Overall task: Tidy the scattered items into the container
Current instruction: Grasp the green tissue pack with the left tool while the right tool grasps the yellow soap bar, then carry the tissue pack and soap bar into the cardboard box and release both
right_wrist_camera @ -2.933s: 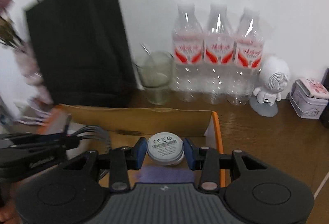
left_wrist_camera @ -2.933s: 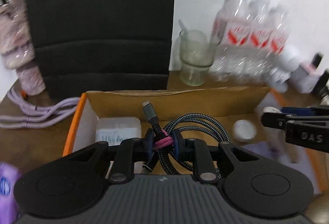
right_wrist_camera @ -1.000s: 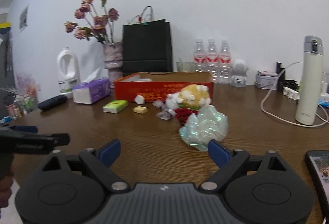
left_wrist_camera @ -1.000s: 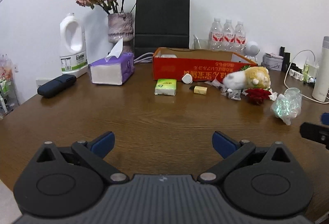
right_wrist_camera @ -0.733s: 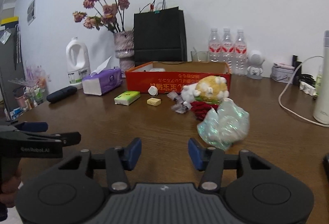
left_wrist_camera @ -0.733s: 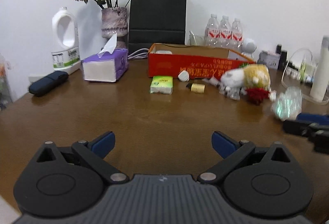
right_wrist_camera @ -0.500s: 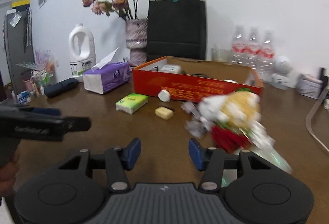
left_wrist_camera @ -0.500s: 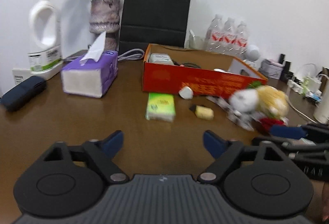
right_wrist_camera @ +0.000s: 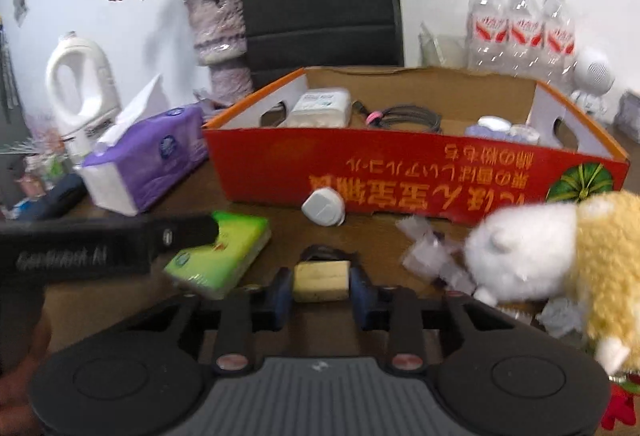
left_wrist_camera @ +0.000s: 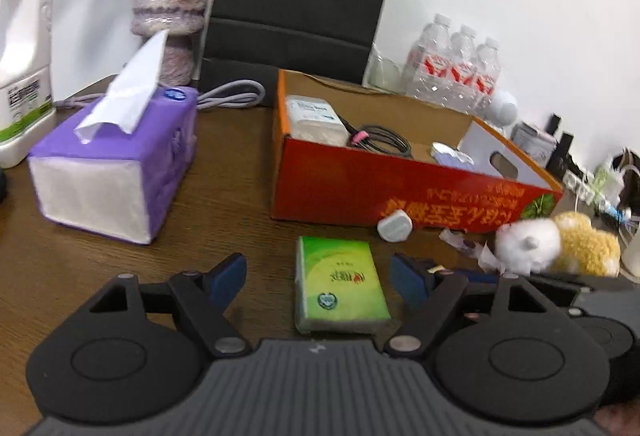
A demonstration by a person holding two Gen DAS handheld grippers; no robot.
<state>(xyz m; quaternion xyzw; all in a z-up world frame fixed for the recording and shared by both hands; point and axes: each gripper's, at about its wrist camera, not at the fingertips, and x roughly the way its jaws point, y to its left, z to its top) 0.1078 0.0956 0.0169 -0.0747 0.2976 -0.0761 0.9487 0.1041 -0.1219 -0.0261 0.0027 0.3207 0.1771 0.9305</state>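
So both grippers are down at the brown wooden table point(left_wrist_camera: 224, 204) going for two scattered bits at once, and the red cardboard box with orange rims point(right_wrist_camera: 400, 172) they belong in sits just behind, already holding a white packet, a coiled cable and a small round tin. Largest first: the left gripper point(left_wrist_camera: 318, 278) has its jaws spread wide either side of the green rectangular tissue pack point(left_wrist_camera: 340, 290), pads clear of it on both sides, so nothing is gripped there yet. I'd ease it a bit further along the pack so the pads land near the middle of the long edges, then close gently, since a soft pack will probably buckle if pinched at one end. The right gripper point(right_wrist_camera: 320, 290) has just been closing and now has the small pale yellow block point(right_wrist_camera: 320, 276) between its blue pads; they look right against its ends, though blur makes firm contact hard to call. The block is tiny, so I'd squeeze a little more and lift straight up. The white plug adapter point(right_wrist_camera: 323, 211) and the white and yellow plush toy point(right_wrist_camera: 560, 256) lie near, so keep the lift clear of both.
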